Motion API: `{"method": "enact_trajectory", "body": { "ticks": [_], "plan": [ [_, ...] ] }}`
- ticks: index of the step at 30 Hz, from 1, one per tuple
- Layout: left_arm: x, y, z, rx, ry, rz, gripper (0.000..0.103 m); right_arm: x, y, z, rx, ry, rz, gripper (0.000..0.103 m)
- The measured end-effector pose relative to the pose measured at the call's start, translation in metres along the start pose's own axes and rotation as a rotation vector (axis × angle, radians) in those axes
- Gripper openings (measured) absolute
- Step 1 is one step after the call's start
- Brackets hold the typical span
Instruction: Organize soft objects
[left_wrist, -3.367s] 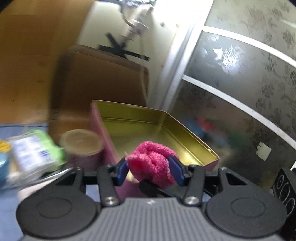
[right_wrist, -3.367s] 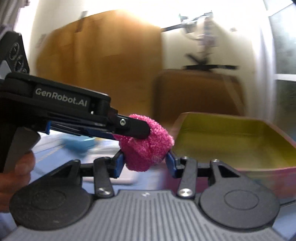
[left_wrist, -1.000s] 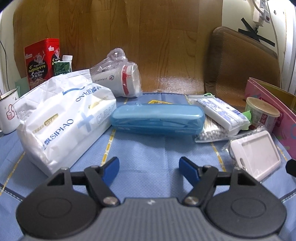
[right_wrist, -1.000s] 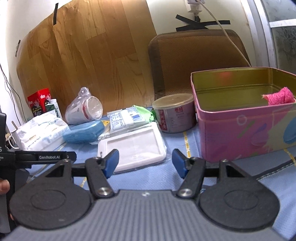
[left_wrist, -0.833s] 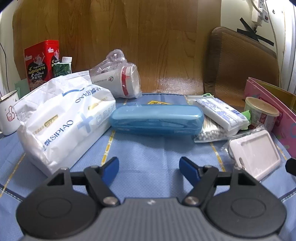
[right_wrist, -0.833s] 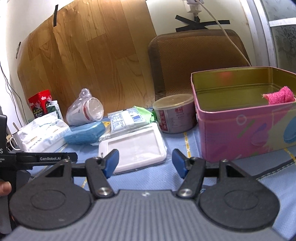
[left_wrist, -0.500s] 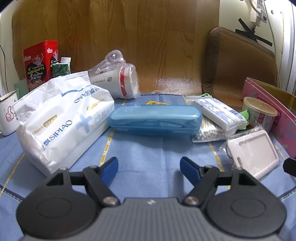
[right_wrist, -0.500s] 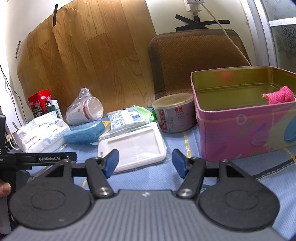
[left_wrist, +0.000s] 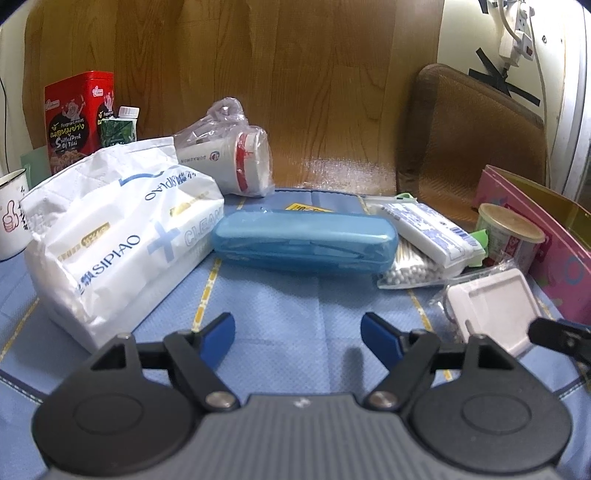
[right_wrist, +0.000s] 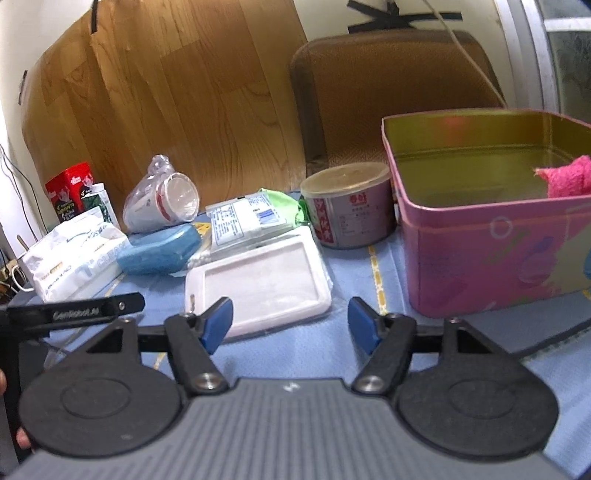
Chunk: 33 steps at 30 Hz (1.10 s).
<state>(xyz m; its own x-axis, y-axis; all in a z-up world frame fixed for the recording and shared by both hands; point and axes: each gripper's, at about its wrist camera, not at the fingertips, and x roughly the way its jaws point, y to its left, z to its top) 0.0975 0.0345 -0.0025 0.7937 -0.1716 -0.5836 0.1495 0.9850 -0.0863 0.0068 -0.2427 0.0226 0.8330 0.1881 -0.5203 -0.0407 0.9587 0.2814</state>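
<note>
Grippers both empty, jaws spread wide: left gripper (left_wrist: 298, 334) over blue woven mat (left_wrist: 288, 295), right gripper (right_wrist: 290, 323) just in front of white rectangular plastic card holder (right_wrist: 258, 280). Beyond left: white soft tissue pack (left_wrist: 110, 236) beside translucent blue plastic case (left_wrist: 303, 240), which touches it. Beyond right: round lidded paper tub (right_wrist: 349, 205), then open pink metal tin (right_wrist: 495, 251). Fuzzy pink cloth (right_wrist: 567, 177) sits inside tin, at right edge.
</note>
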Motion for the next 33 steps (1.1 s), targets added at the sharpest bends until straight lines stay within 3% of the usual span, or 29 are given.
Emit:
{"method": "enact_trajectory", "body": {
  "ticks": [5, 9, 11, 14, 16, 20, 22, 26, 28, 30, 31, 32, 33],
  "plan": [
    [-0.001, 0.002, 0.001, -0.013, -0.007, -0.015, 0.077, 0.021, 0.005, 0.011, -0.032, 0.025, 0.004, 0.081],
    [-0.003, 0.008, 0.000, -0.041, -0.020, -0.059, 0.076, 0.027, 0.005, 0.013, -0.026, 0.052, 0.022, 0.080],
    [-0.006, 0.011, 0.000, -0.057, -0.035, -0.087, 0.076, 0.022, 0.006, 0.009, -0.031, 0.052, 0.024, 0.056],
    [-0.011, 0.013, -0.002, -0.060, -0.063, -0.128, 0.074, 0.006, 0.011, -0.005, -0.042, 0.058, 0.055, 0.033],
    [-0.016, 0.011, -0.003, -0.048, -0.092, -0.153, 0.074, -0.008, 0.017, -0.015, -0.054, 0.060, 0.087, 0.028],
    [-0.017, 0.008, -0.003, -0.036, -0.088, -0.209, 0.075, -0.024, 0.020, -0.021, -0.054, 0.063, 0.163, 0.029],
    [-0.016, 0.008, -0.003, -0.052, -0.067, -0.247, 0.075, -0.023, 0.018, -0.016, -0.057, 0.053, 0.155, 0.033],
    [-0.001, 0.004, 0.000, -0.119, 0.029, -0.344, 0.076, -0.010, 0.013, -0.003, -0.042, 0.066, 0.158, 0.064],
    [0.005, -0.004, 0.001, -0.114, 0.049, -0.376, 0.075, 0.000, 0.015, 0.001, -0.063, 0.082, 0.153, 0.064],
    [0.008, -0.014, 0.000, -0.084, 0.055, -0.381, 0.064, 0.009, 0.019, 0.003, -0.080, 0.109, 0.176, 0.064],
    [0.009, -0.019, 0.000, -0.083, 0.067, -0.387, 0.057, 0.013, 0.022, 0.001, -0.086, 0.130, 0.200, 0.057],
    [0.005, -0.022, -0.002, -0.087, 0.065, -0.366, 0.057, 0.012, 0.025, 0.000, -0.096, 0.121, 0.198, 0.046],
    [0.002, -0.025, -0.003, -0.092, 0.070, -0.360, 0.057, 0.009, 0.030, -0.002, -0.110, 0.113, 0.176, 0.044]
  ]
}}
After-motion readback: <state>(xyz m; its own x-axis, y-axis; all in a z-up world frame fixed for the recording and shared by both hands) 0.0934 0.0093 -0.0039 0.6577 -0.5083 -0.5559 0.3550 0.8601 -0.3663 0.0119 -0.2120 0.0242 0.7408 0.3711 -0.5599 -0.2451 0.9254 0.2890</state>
